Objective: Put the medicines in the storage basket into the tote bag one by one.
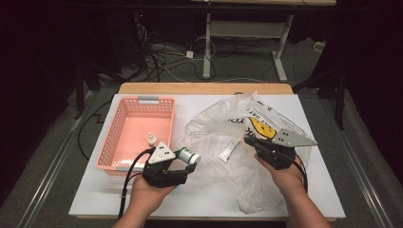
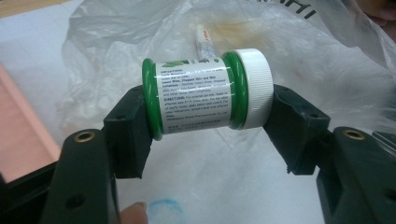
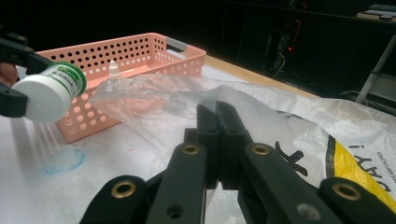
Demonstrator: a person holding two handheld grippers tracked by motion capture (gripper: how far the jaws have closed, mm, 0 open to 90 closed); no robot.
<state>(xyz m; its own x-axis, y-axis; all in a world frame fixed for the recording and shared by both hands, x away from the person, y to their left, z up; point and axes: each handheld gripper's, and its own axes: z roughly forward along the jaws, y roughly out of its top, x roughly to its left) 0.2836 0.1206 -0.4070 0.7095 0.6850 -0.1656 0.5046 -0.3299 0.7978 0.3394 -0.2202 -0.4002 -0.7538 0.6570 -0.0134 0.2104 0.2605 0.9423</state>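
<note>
Your left gripper (image 1: 186, 167) has the green jar (image 2: 205, 94) clamped end to end in its jaws, above the worktop (image 1: 95, 190) beside the pink basket (image 1: 124, 114). Right gripper (image 3: 217, 114) is clenched on the plastic bag (image 1: 214, 126). Next: carry jar over basket, then release.

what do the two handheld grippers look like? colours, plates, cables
Both are black plastic. The left gripper carries a grey three-cornered plate with dark dots and trails black cables. The right gripper has a larger grey plate and a black cable. Brass-coloured rivets mark the linkages. No sleeves visible.
</note>
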